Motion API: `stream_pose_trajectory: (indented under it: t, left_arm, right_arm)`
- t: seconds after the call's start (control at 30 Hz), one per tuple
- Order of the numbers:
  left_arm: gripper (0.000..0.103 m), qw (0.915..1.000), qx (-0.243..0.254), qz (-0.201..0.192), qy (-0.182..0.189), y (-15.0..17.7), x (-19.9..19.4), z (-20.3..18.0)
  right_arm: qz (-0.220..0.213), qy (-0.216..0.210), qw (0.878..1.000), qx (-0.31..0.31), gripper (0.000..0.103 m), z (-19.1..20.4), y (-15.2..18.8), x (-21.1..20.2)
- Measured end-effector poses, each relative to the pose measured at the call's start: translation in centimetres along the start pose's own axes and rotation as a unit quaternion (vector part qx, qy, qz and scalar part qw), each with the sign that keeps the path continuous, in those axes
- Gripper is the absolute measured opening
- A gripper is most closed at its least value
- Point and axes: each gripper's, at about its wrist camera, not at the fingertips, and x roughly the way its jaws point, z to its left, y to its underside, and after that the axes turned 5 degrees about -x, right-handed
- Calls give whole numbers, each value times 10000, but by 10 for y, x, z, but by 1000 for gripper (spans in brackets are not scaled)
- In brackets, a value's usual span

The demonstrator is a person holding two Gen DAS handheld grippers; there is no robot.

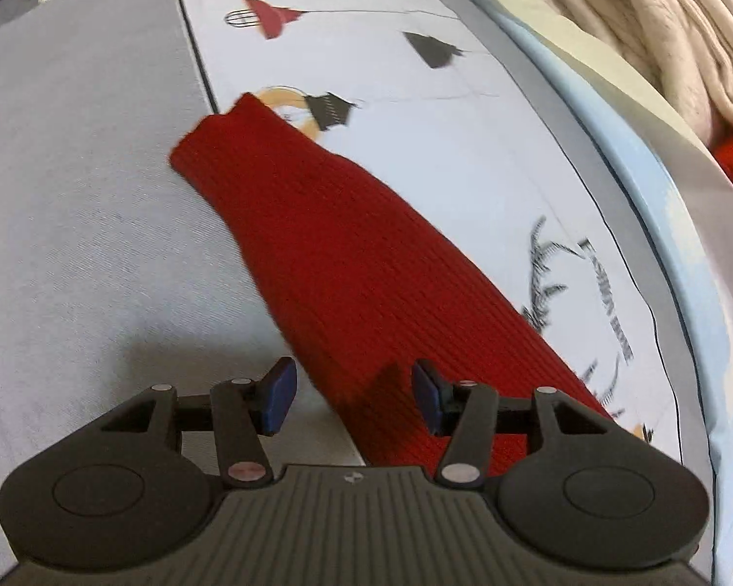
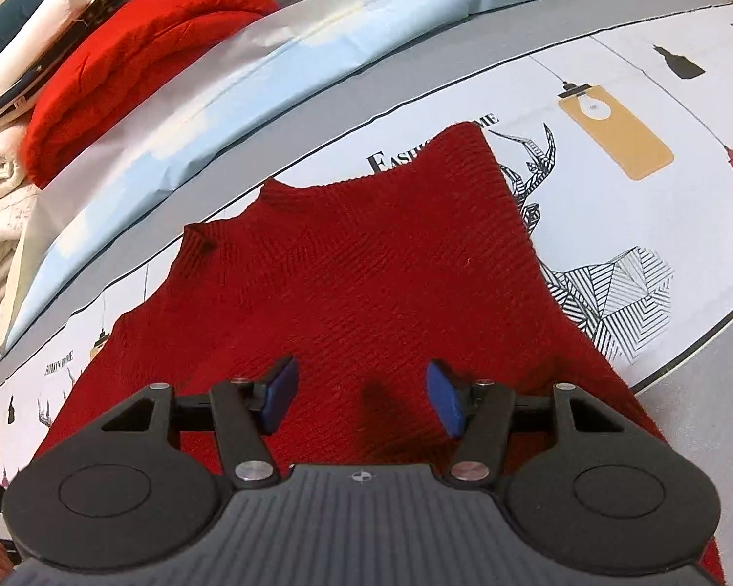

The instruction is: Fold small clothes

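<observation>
Left wrist: red knit sweater (image 1: pixel 347 254) flat on printed bed sheet (image 1: pixel 415 112), sleeve out. Both grippers, left (image 1: pixel 354 393) and right (image 2: pixel 361 395), hover, fingers spread, empty. Fold barely started; next, pinch sleeve.

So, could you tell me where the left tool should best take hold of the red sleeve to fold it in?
Probably at the cuff. The sleeve lies flat and straight, its far end partly on the grey cloth, so the open left tool could slide forward along it and pinch the cuff's free edge from the left side.
</observation>
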Motion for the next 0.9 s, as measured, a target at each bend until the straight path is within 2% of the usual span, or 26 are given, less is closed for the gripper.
stream_pose_trajectory:
  t: [0.13, 0.17, 0.2, 0.23, 0.3, 0.4, 0.43, 0.5, 0.53, 0.6, 0.67, 0.7, 0.8, 0.87, 0.9]
  left_arm:
    - [55, 9999, -90, 57, 13, -6, 5, 9]
    - [51, 9999, -82, 66, 19, -5, 9, 9]
    - [38, 9999, -84, 113, 61, -5, 11, 10]
    - [29, 9997, -90, 186, 129, -4, 14, 11]
    - [17, 9998, -58, 146, 127, -1, 21, 10]
    - [13, 9998, 58, -154, 148, 6, 6, 2]
    - [13, 9989, 232, -367, 199, 9, -5, -7]
    - [12, 9911, 845, -924, 461, 22, -35, -36]
    - [12, 9831, 1212, -1170, 720, 32, -51, -52]
    - [11, 9596, 1940, -1462, 1419, 59, -78, -82]
    - [11, 9292, 2635, -1377, 2195, 94, -96, -109]
    - [11, 9075, 2986, -1220, 2690, 120, -105, -122]
    - [12, 8394, 3959, -655, 3666, 199, -125, -147]
    - [13, 7951, 4481, 137, 4086, 238, -125, -158]
    - [17, 7769, 4688, 514, 4172, 255, -124, -161]
  right_arm:
    - [9, 40, 10000, 2, 60, 1, 1, 1]
    - [3, 44, 10000, -5, 60, 1, 1, 2]
    - [-3, 49, 10000, -7, 60, 2, 2, 2]
    - [-2, 53, 10000, -10, 60, 2, 2, 2]
    - [2, 58, 10000, -2, 60, 2, 2, 3]
    - [24, 66, 10000, 5, 60, 1, 2, 4]
    - [24, 67, 10000, 12, 60, 1, 2, 4]
    - [4, 66, 10000, 17, 60, 1, 2, 3]
    - [-9, 71, 10000, 17, 60, 0, 1, 2]
    - [-29, 84, 10000, 33, 60, 0, 1, 1]
    - [-53, 77, 9999, 35, 60, 0, 1, 0]
    - [-63, 83, 9999, 32, 60, 0, 0, -1]
    - [-74, 108, 9999, 55, 60, -1, 1, 0]
    - [-101, 139, 9998, 93, 60, -1, 2, 1]
    - [-110, 163, 9997, 115, 60, -1, 2, 1]
